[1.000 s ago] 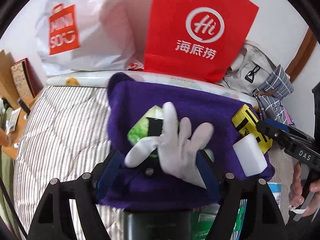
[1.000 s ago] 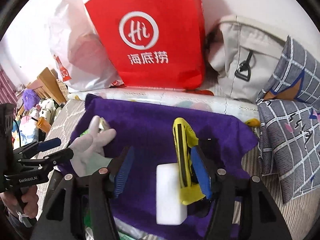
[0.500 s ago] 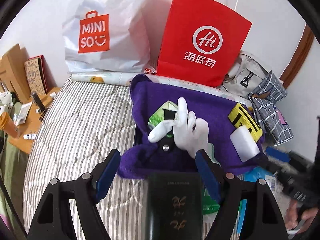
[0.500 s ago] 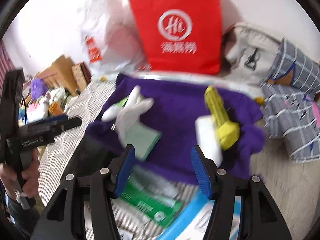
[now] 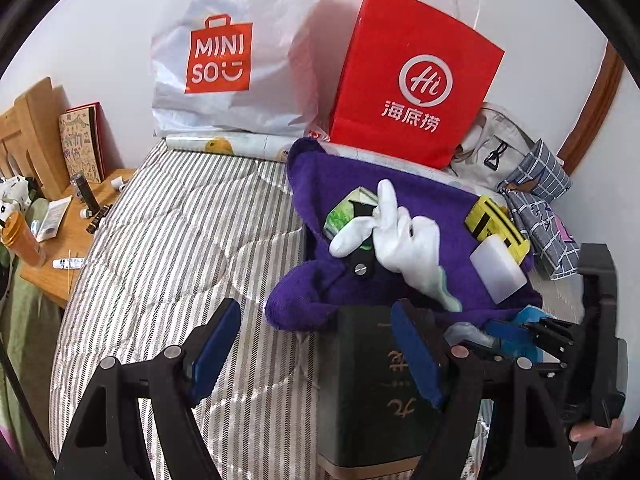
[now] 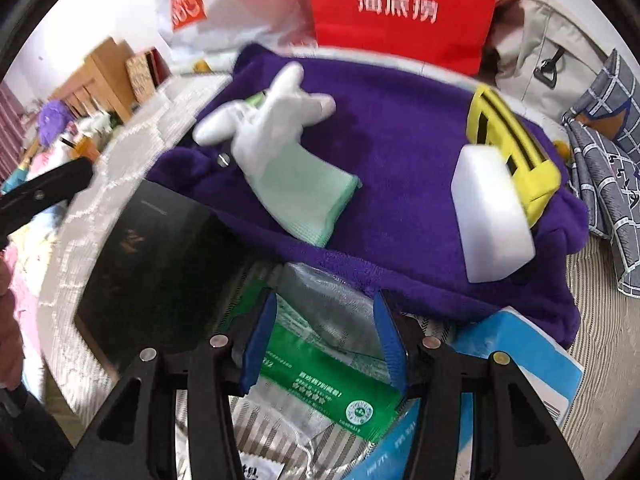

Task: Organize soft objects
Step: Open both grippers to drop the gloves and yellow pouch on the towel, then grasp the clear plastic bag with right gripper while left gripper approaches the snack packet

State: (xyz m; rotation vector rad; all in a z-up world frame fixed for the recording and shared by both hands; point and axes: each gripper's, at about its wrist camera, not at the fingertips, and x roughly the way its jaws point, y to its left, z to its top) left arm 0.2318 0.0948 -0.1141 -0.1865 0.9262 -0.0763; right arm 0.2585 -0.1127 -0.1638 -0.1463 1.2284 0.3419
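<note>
Below the towel point(image 6: 400, 168), the right tongs point(image 6: 324, 336) straddle the packet point(image 6: 332, 360), jaws closing, not gripping. Packet's long axis runs diagonally across the jaws. Left tongs point(image 5: 316, 356) open, empty, farther off.

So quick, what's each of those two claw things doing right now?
Left gripper: jaws open, holding nothing.
Right gripper: jaws closing around the green-and-clear plastic packet, not yet pressing it.

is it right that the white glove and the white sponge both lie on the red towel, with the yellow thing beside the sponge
Not quite: the towel is purple, not red. The red thing is the paper bag standing behind it. The rest holds: the right wrist view shows the white glove and the white sponge lying on that towel, with the yellow thing right beside the sponge.
</note>
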